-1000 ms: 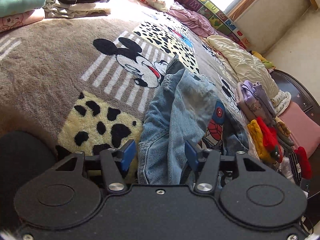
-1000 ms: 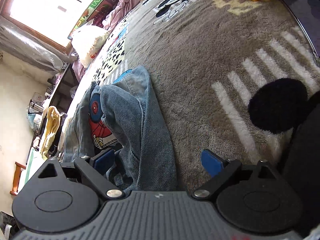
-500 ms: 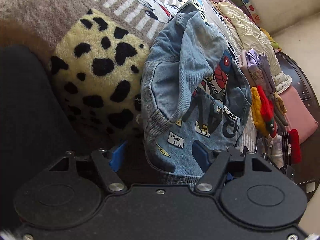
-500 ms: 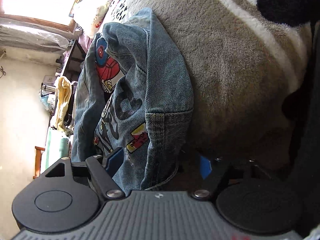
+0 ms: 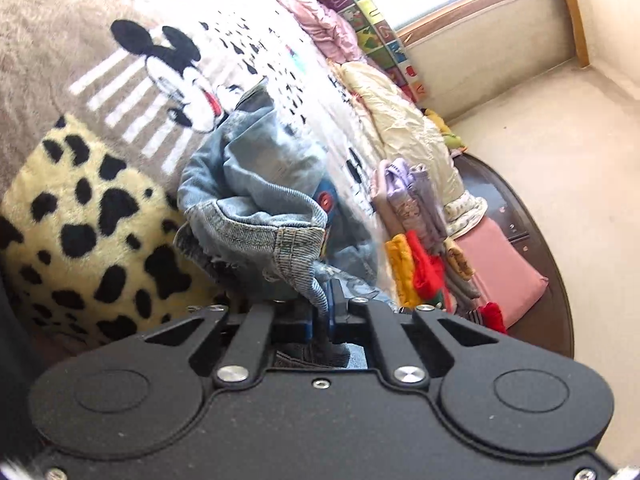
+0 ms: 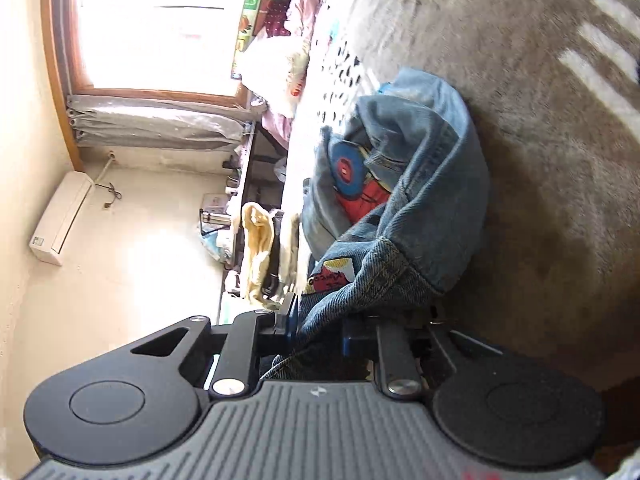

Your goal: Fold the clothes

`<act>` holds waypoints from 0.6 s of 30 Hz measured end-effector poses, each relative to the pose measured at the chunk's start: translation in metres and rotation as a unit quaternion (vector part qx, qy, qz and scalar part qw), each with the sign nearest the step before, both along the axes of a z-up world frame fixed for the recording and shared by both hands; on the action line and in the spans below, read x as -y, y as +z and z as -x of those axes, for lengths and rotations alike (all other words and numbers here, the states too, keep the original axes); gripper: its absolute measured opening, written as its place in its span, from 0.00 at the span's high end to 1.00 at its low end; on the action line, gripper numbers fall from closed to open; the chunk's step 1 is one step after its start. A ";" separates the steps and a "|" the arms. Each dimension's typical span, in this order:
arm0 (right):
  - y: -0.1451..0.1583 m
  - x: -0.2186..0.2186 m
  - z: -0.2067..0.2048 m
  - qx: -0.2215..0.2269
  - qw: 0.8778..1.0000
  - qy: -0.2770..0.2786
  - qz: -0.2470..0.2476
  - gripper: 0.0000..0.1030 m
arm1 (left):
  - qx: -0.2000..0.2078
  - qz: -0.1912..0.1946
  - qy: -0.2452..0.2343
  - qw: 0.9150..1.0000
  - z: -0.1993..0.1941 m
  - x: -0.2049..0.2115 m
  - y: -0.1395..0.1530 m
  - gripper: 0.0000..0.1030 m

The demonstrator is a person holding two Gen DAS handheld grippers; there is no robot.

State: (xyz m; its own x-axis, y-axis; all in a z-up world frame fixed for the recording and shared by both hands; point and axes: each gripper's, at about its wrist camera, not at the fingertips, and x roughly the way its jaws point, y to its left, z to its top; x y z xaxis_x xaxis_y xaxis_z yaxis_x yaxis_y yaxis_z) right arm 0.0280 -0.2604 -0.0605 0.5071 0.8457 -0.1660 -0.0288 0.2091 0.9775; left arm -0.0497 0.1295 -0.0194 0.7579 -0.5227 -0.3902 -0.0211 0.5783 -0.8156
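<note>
A small blue denim jacket [image 5: 256, 196] with cartoon patches lies bunched on a fuzzy grey-brown cartoon-mouse blanket [image 5: 60, 40]. My left gripper [image 5: 322, 312] is shut on the jacket's hem, the cloth pinched between its blue pads. In the right wrist view the same denim jacket [image 6: 420, 184] rises from the blanket [image 6: 560, 160], and my right gripper [image 6: 320, 328] is shut on another stretch of its hem. The lower part of the jacket is hidden behind both gripper bodies.
A row of folded clothes [image 5: 416, 236] in purple, yellow and red lines the bed's right edge, beside a cream quilt [image 5: 396, 120] and a pink cushion [image 5: 500, 268]. A window [image 6: 152, 28] and white pillow [image 6: 276, 68] lie beyond the bed. A dark desk [image 6: 256, 184] stands by the wall.
Both grippers were open around the jacket's edge and have now shut on its hem. The hem has been lifted off the blanket, so the denim bunches up in front of them.
</note>
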 end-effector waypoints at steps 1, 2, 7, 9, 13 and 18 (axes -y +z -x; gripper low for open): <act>0.011 0.000 -0.003 0.012 1.000 -0.005 -0.007 0.81 | 0.013 0.008 0.005 1.000 -0.002 -0.002 0.009 0.98; 0.023 -0.001 -0.006 0.024 1.000 -0.011 -0.013 0.81 | 0.025 0.016 0.010 1.000 -0.005 -0.002 0.017 0.98; 0.083 0.007 -0.019 0.083 0.995 -0.019 -0.045 0.81 | 0.089 0.051 0.024 0.994 -0.014 -0.003 0.065 0.99; 0.107 0.013 -0.024 0.107 0.993 -0.021 -0.053 0.81 | 0.118 0.063 0.029 0.991 -0.018 -0.003 0.088 0.99; 0.150 0.035 -0.028 0.147 0.987 -0.019 -0.065 0.82 | 0.162 0.067 0.026 0.984 -0.011 -0.003 0.132 1.00; 0.192 0.047 -0.030 0.179 0.981 -0.013 -0.071 0.82 | 0.214 0.069 0.020 0.974 0.000 -0.003 0.184 1.00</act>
State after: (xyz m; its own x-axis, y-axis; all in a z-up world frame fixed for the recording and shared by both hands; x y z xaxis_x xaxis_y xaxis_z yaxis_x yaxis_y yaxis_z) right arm 0.0584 -0.3071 0.1319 0.5329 0.8335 0.1459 -0.3719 0.0758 0.9252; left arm -0.0496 0.1330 0.1646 0.8562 -0.5152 0.0374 0.3174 0.4676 -0.8250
